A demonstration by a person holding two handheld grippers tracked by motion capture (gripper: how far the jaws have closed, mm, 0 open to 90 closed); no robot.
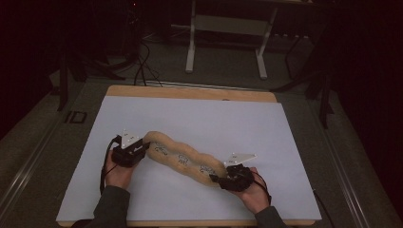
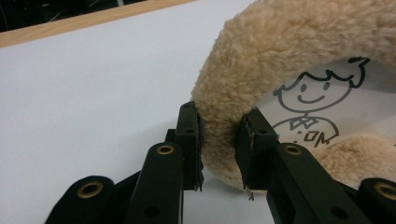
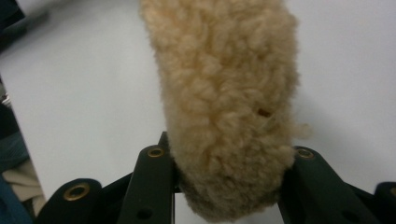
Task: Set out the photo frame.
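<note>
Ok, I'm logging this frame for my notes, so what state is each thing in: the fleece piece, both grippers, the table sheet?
Fleece piece: long, tan, with cartoon prints on its lining; lies slantwise on the sheet, gripped at both ends.
Left gripper: shut on the fleece piece's rolled edge.
Right gripper: jaws against both sides of the fleece piece's other end.
White sheet: flat, covering the wooden table.

A tan fleece cushion (image 1: 183, 159) with black cartoon drawings on its white panels lies on a white sheet (image 1: 199, 123) over the light-brown wooden desk (image 1: 190, 92); both tools are black
</note>
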